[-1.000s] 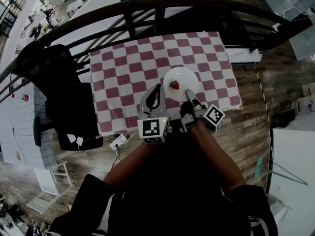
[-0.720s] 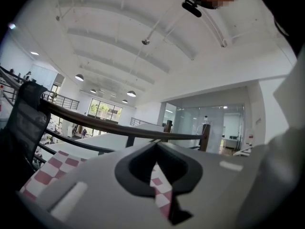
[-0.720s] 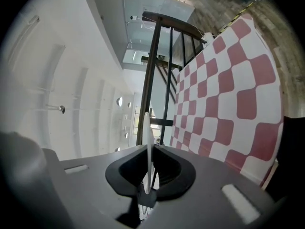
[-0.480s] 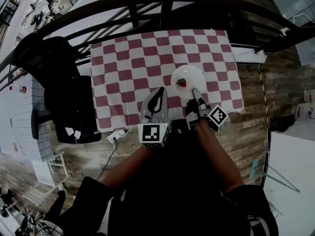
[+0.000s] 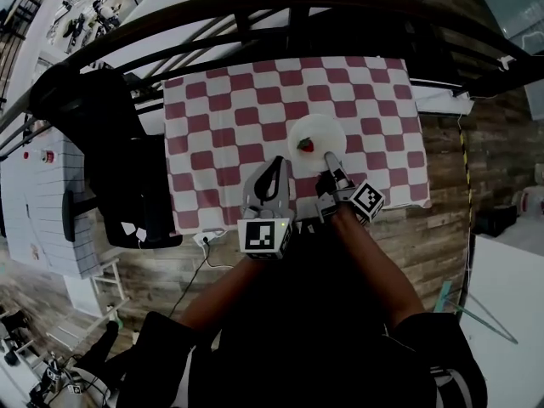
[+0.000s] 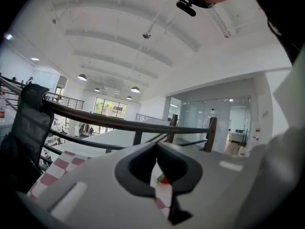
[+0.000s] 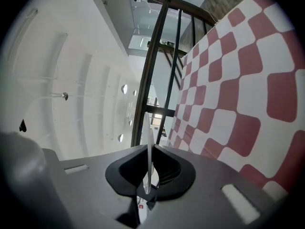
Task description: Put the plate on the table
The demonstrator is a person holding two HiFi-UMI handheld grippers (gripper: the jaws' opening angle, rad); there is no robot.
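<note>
My right claw (image 5: 328,160) is closed nearly all the way, pinching the near rim of the round white glossy plate (image 5: 316,136). In the right gripper view that rim shows as a thin pale edge (image 7: 149,156) standing between my two dark pads. The plate is shallow and plain, and a small red fruit with a bit of green (image 5: 305,146) lies left of its middle. It sits level over the near right part of the table; I cannot tell whether it rests on the cloth or hangs just above it. My left claw (image 5: 274,163) has its tips together on nothing, just left of the plate.

The table wears a red-and-white checked cloth (image 5: 212,126). A dark curved metal railing (image 5: 255,7) runs behind it, a black office chair (image 5: 110,143) stands to its left, and brown wood planks (image 5: 442,219) make the floor.

Counted: one plate, one fruit, one table, one chair, two claws.
</note>
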